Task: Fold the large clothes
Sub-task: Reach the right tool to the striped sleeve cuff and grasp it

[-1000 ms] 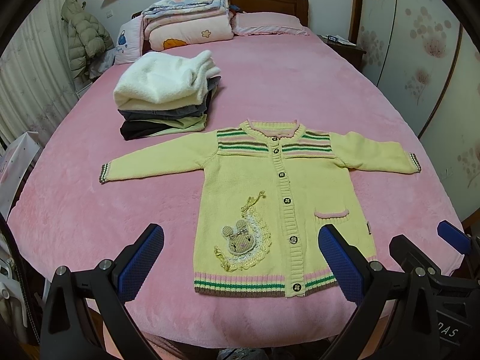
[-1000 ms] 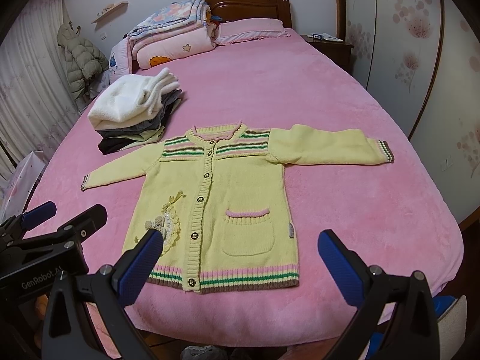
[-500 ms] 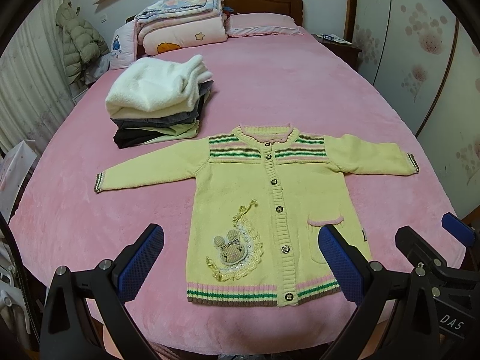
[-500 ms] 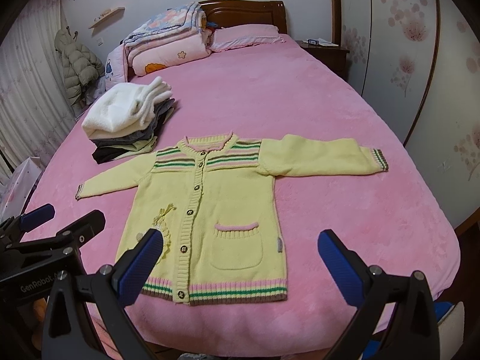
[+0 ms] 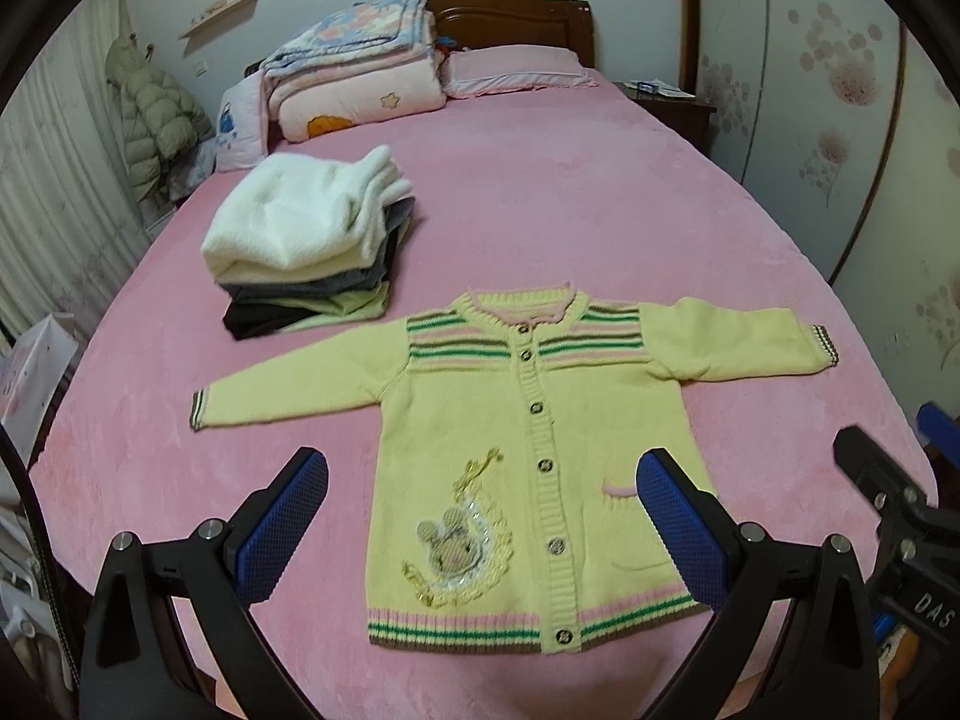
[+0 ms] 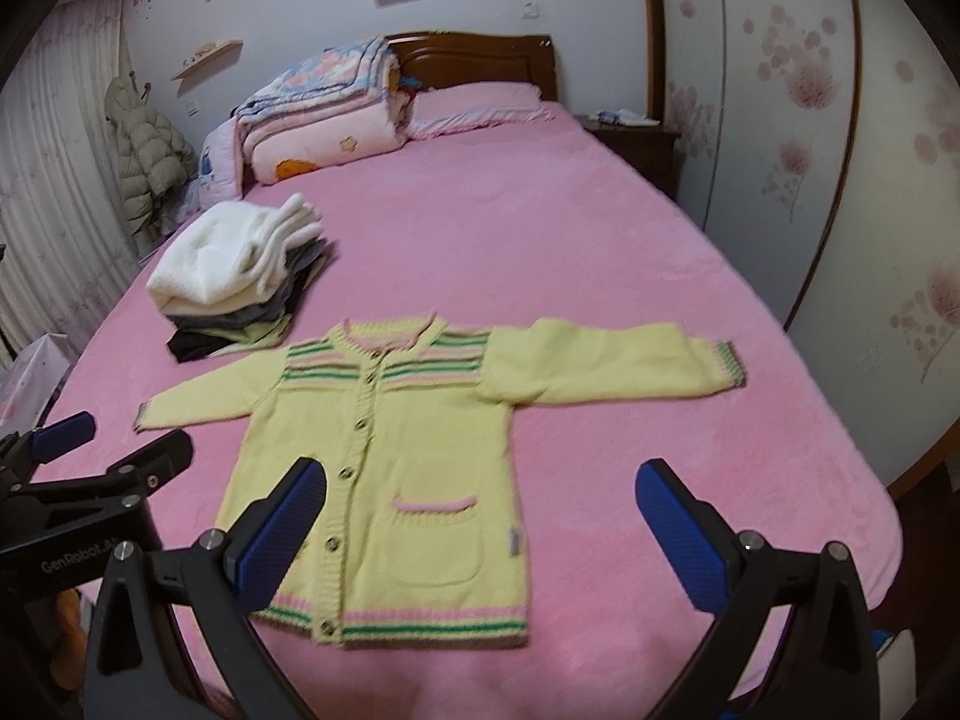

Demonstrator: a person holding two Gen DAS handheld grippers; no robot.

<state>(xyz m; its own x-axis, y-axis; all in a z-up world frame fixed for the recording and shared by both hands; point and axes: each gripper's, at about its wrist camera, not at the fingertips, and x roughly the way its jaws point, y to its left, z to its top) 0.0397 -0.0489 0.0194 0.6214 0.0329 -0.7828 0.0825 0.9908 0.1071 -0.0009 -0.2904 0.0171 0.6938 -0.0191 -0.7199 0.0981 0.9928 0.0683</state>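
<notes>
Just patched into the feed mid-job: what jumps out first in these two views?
The yellow cardigan grabs the eye: spread flat, buttoned, sleeves out, near the foot of the pink bed. Beyond its left sleeve sits a stack of folded clothes topped by a white one. The left claw and right claw both hang open over the hem end, holding nothing.

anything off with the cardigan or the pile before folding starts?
Nothing stands out. The yellow knit cardigan lies flat, buttoned, sleeves spread on the pink bedspread. The stack of folded clothes sits tidy beside it.
</notes>
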